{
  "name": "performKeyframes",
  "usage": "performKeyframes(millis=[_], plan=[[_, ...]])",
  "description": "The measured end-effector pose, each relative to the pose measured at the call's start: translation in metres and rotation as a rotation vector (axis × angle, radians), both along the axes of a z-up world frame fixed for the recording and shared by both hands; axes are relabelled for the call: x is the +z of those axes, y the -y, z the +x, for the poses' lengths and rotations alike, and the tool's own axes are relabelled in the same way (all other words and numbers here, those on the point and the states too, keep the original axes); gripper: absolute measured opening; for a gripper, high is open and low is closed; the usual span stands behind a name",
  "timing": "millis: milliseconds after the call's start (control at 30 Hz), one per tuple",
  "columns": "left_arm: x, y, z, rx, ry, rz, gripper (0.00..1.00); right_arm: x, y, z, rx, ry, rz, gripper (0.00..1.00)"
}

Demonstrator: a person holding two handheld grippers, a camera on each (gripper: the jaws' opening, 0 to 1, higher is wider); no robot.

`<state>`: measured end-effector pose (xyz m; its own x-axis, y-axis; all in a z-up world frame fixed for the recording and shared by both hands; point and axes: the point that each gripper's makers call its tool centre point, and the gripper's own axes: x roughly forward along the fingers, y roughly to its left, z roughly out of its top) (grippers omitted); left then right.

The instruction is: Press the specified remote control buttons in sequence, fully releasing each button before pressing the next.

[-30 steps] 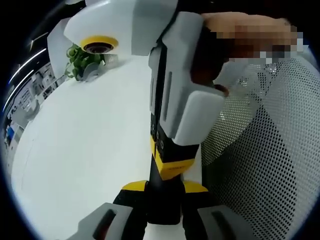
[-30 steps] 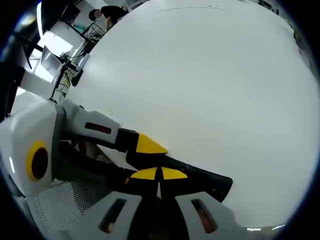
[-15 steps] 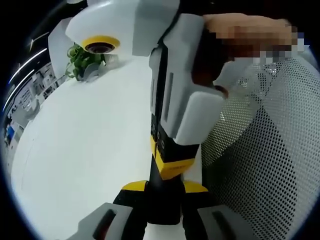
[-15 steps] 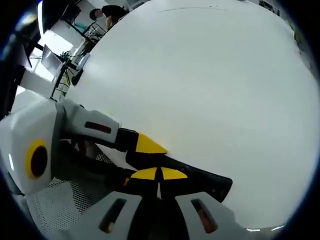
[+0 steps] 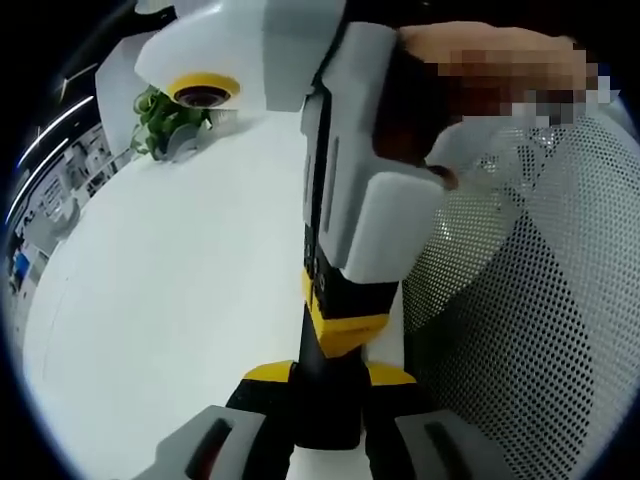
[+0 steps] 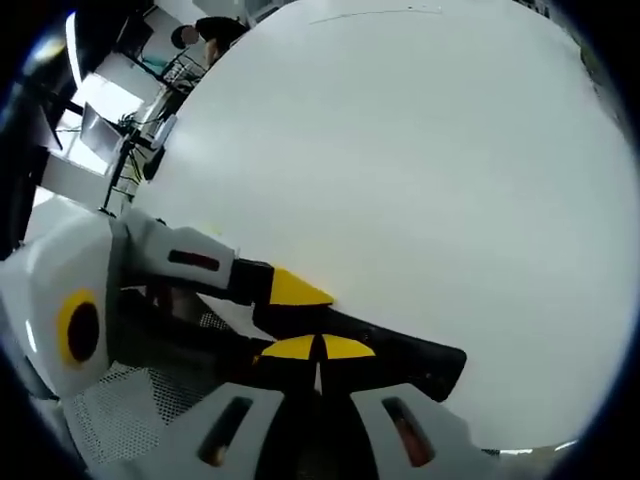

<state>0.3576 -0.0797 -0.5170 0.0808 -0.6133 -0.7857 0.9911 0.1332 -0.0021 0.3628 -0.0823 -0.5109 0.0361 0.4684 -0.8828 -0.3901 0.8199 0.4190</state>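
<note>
The left gripper point(image 5: 328, 376) has its two yellow-tipped jaws closed narrowly on a black slab that looks to be the remote control point(image 5: 326, 412), which stands between them at 6 o'clock in the left gripper view. The right gripper point(image 6: 318, 348) has its yellow tips pressed together with no gap, and they rest on top of the same black slab, which runs out towards 4 o'clock in the right gripper view. I cannot make out the buttons in either view.

In the left gripper view the right gripper comes down from 12 o'clock – a big white body narrowing to a yellow-and-black nose that touches the remote control just above the left jaws. In the right gripper view the left gripper enters from 9 o'clock, white with a yellow tip lying along the slab.

Under both is a plain white table point(image 5: 180, 300). A small green plant point(image 5: 165, 118) sits at its far edge towards 10 o'clock in the left gripper view, and a white mesh chair back point(image 5: 520, 320) is at 3 o'clock – close beside the grippers. Far off at 11 o'clock in the right gripper view a person point(image 6: 215, 25) in dark clothes stands near some desks
</note>
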Motion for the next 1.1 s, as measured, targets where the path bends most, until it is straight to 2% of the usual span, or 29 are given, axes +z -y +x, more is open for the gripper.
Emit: performKeyframes(millis=[100, 200, 267, 333, 433, 467, 533, 567, 600, 667, 733, 800, 900, 1100], plan=[[0.000, 0.000, 0.000, -0.002, 0.001, -0.001, 0.25, 0.013, 0.001, 0.011, -0.070, 0.038, 0.053, 0.00], [0.000, 0.000, -0.001, -0.003, 0.001, 0.000, 0.25, 0.031, 0.007, 0.023, -0.181, 0.058, 0.153, 0.00], [0.000, 0.000, -0.001, -0.002, 0.001, 0.002, 0.25, 0.045, 0.008, 0.031, -0.225, 0.085, 0.220, 0.00], [0.000, 0.000, 0.000, -0.002, 0.002, 0.004, 0.25, 0.063, 0.014, 0.041, -0.266, 0.149, 0.279, 0.00], [0.000, -0.001, 0.003, 0.020, 0.001, 0.005, 0.32, 0.077, 0.022, 0.046, -0.270, 0.242, 0.288, 0.00], [-0.001, -0.003, -0.003, 0.001, -0.019, 0.012, 0.35, 0.086, 0.024, 0.046, -0.251, 0.286, 0.284, 0.00], [0.000, -0.004, -0.003, -0.001, -0.007, 0.008, 0.34, 0.107, 0.028, 0.050, -0.243, 0.396, 0.286, 0.00], [0.000, -0.003, -0.002, -0.004, -0.004, 0.008, 0.34, 0.121, 0.032, 0.053, -0.241, 0.478, 0.286, 0.00], [0.000, -0.003, -0.002, -0.003, -0.005, 0.008, 0.34, 0.126, 0.032, 0.052, -0.244, 0.491, 0.289, 0.01], [0.000, -0.002, -0.002, -0.003, -0.005, 0.011, 0.34, 0.151, 0.042, 0.051, -0.236, 0.633, 0.274, 0.07], [0.000, -0.002, -0.002, -0.003, -0.005, 0.015, 0.34, 0.169, 0.052, 0.046, -0.229, 0.741, 0.255, 0.11], [0.000, -0.002, -0.002, 0.003, -0.005, 0.018, 0.34, 0.181, 0.061, 0.043, -0.258, 0.795, 0.258, 0.18], [0.000, -0.002, -0.002, 0.003, -0.004, 0.017, 0.34, 0.206, 0.076, 0.035, -0.310, 0.923, 0.264, 0.33], [0.000, -0.001, -0.002, 0.002, -0.005, 0.012, 0.34, 0.220, 0.091, 0.026, -0.308, 1.047, 0.185, 0.66]])
